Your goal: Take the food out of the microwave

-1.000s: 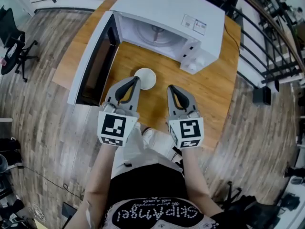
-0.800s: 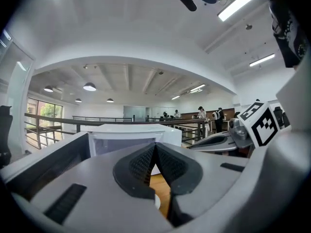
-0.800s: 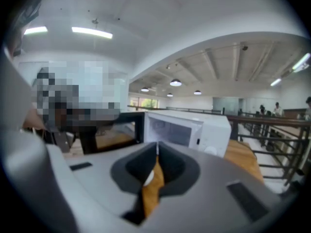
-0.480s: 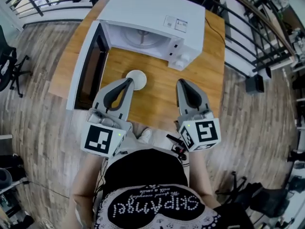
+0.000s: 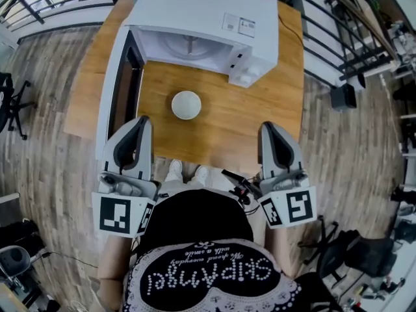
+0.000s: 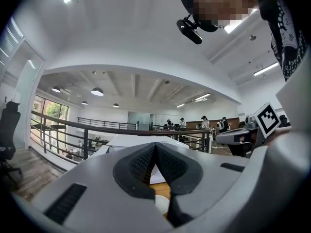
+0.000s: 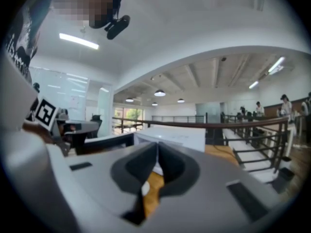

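Note:
A white bowl [image 5: 186, 104] stands on the wooden table [image 5: 227, 122], in front of the white microwave [image 5: 208, 12]. The microwave's door [image 5: 121, 86] is swung open to the left and its lit cavity [image 5: 188, 45] shows only the turntable. My left gripper [image 5: 143, 119] is shut and holds nothing, near the table's front left, beside the door. My right gripper [image 5: 267, 127] is shut and empty too, over the table's front right edge. Both are well short of the bowl. In the left gripper view the bowl [image 6: 162, 204] peeks out below the shut jaws [image 6: 155, 147].
The table is small and narrow, with wooden floor [image 5: 58, 148] all round it. A black railing [image 5: 338, 38] runs behind and to the right. An office chair [image 5: 10, 103] stands at the far left. The person's body fills the bottom of the head view.
Both grippers have drawn back from the bowl towards the person, risen and spread apart. The bowl has stayed where it was on the table.

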